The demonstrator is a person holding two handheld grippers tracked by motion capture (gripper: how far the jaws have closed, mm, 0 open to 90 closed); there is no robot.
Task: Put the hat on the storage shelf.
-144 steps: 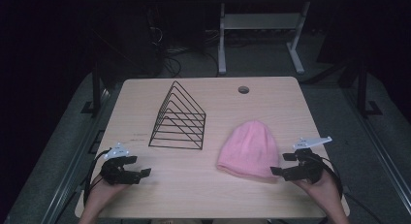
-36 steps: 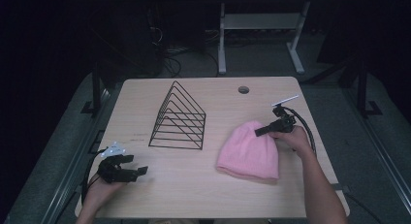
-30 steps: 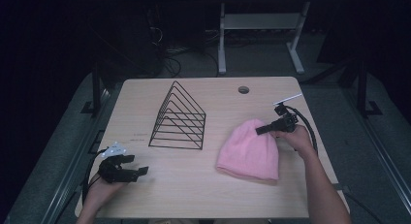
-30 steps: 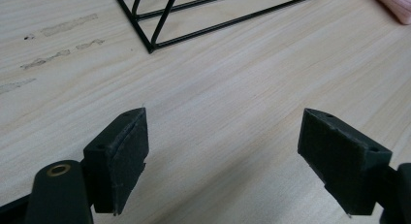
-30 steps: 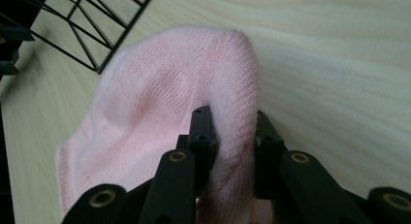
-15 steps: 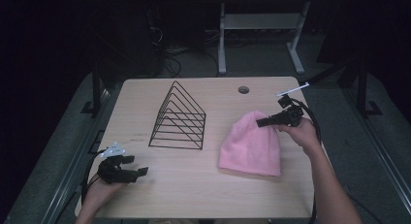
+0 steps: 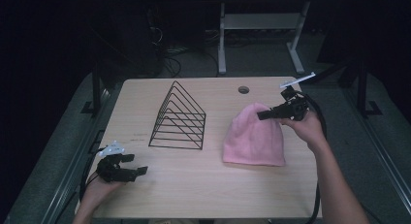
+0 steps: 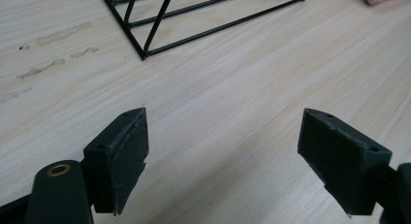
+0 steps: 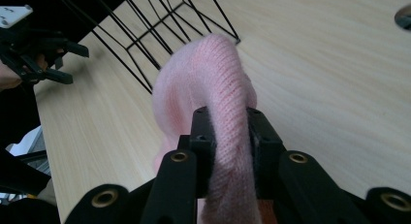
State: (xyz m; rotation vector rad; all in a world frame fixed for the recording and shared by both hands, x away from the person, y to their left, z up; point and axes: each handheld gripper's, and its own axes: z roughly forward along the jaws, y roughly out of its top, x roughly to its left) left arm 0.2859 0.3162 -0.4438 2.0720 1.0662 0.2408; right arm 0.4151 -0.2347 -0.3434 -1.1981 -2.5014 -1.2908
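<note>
Pink knitted beanie (image 7: 254, 136), soft and limp by the look of it: ribbed wool, no stiffness, light. Pinched at its crown end between the fingers of the right gripper (image 7: 264, 115), a thick fold of knit squeezed flat between the two black pads, as seen up close in the right gripper view (image 9: 228, 136). Beyond the fingers, crown raised off the surface (image 7: 213, 190); open brim end flat on the wood, drooping away from the grip.

Likely to sag and stretch from any single hold, so a deep bite on a doubled fold judged safer than a nip at one layer. Not slippery; fuzzy knit probably gripped well by the pads. Not fragile either, though a snag on the wire rack (image 7: 180, 117), standing well off to the far side of the beanie from the fingers, worth avoiding.

Left gripper (image 7: 133, 165) resting low near the front edge, fingers (image 8: 118, 161) spread wide and holding nothing, bare wood between them, rack's corner ahead of them.
</note>
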